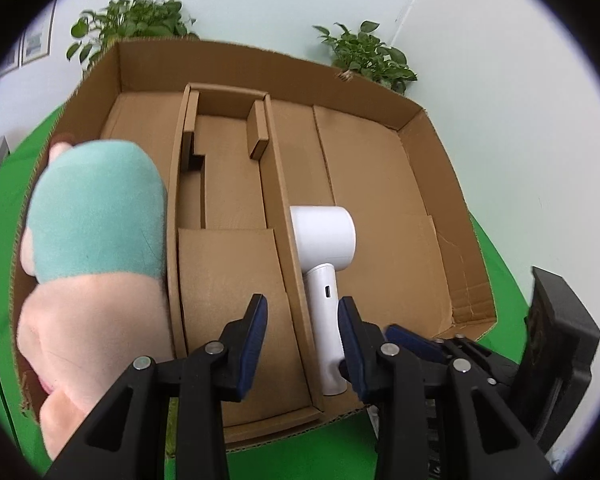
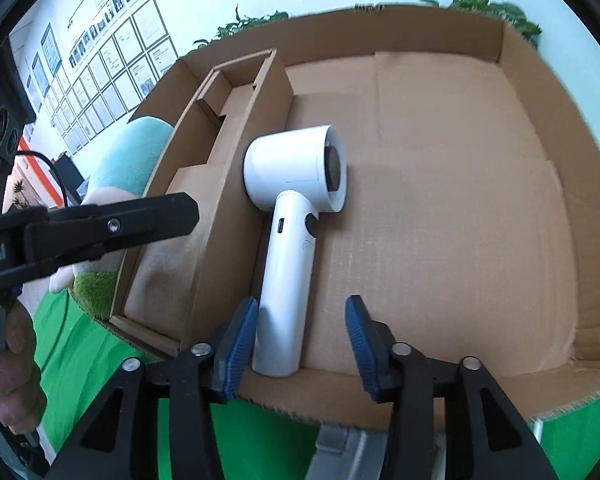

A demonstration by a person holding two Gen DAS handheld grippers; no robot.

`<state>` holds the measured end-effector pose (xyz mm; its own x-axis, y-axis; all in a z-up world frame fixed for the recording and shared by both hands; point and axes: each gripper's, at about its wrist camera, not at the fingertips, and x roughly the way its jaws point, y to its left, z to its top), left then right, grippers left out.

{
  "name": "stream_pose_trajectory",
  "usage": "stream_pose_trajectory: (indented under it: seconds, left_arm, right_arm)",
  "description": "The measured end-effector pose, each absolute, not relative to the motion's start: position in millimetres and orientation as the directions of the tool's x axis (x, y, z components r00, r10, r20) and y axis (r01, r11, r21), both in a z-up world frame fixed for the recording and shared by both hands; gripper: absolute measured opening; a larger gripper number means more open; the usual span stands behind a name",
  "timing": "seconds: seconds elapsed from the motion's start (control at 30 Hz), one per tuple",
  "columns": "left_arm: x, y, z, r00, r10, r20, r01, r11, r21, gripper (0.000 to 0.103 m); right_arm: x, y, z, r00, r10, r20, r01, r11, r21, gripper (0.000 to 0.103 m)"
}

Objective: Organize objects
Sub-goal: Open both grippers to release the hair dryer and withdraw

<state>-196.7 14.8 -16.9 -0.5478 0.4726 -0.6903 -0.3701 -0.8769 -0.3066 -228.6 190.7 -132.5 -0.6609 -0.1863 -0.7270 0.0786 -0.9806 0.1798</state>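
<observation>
A green cloth covers the bench (image 1: 4, 240), and on it sits a big, flat cardboard box (image 2: 440, 208) with low walls. Two leafy plants (image 1: 366, 54) stand behind the box by the pale wall. Inside the box, a long cardboard insert (image 1: 228, 184) splits the room into parts. In the left part lies a soft toy (image 1: 96, 248) with a mint green top and a pale pink body. It fills that side. In the wide right part lies a white hair dryer (image 2: 296, 216), flat on the box floor and snug against the insert wall, with its round head toward the far end and its handle toward the near edge. The right hand-held gripper (image 2: 302, 336) has its blue pads apart on both sides of the handle end, and they do not press on it. The left hand-held gripper (image 1: 302, 328) hangs over the near edge of the box, its pads apart with nothing between them.
</observation>
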Motion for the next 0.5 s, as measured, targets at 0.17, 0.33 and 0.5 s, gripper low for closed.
stream_pose_trajectory:
  seconds: [0.17,0.33,0.5]
  left_arm:
    - [-165,15,3,-0.689,0.430,-0.584,-0.384,-0.899,-0.209,0.060]
    - [-117,4,13,-0.821,0.353,-0.449,-0.337,-0.934,-0.118,0.081]
    - [-82,-2,11,-0.846,0.331,-0.417,-0.312,-0.943,-0.114,0.081]
  right_arm:
    - [-189,180,-122,-0.737,-0.013,-0.675,0.048,-0.998,-0.032,0.082]
    - [-142,182,-116,-0.808,0.018,-0.589,0.023,-0.998,-0.062,0.102]
    - [-108,195,-107,-0.836,-0.016,-0.548,0.006,-1.000,0.021,0.102]
